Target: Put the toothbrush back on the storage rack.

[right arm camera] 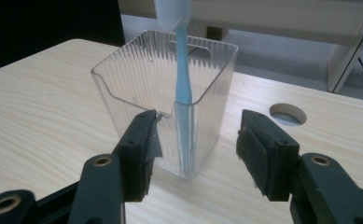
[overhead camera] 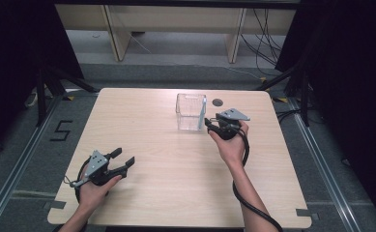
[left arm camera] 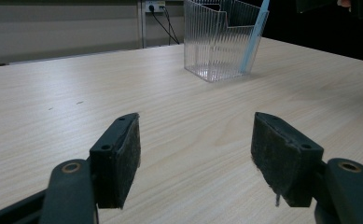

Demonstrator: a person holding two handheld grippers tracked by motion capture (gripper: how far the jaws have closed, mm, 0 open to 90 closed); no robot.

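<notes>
Your clear ribbed holder (overhead camera: 191, 111) stands on the counter (overhead camera: 176, 193) with a blue toothbrush (right arm camera: 183, 88) upright inside. Your right gripper (right arm camera: 195, 149) sits just beside it, fingers apart; your left gripper (left arm camera: 195, 158), well away, also gapes empty.

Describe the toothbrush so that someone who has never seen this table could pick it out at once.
Start at the wooden table and find the clear ribbed plastic box near its far edge, beside the round cable hole. The toothbrush stands upright in the box's corner nearest the right gripper. Its light blue handle and white bristled head, rising above the rim, set it apart.
</notes>
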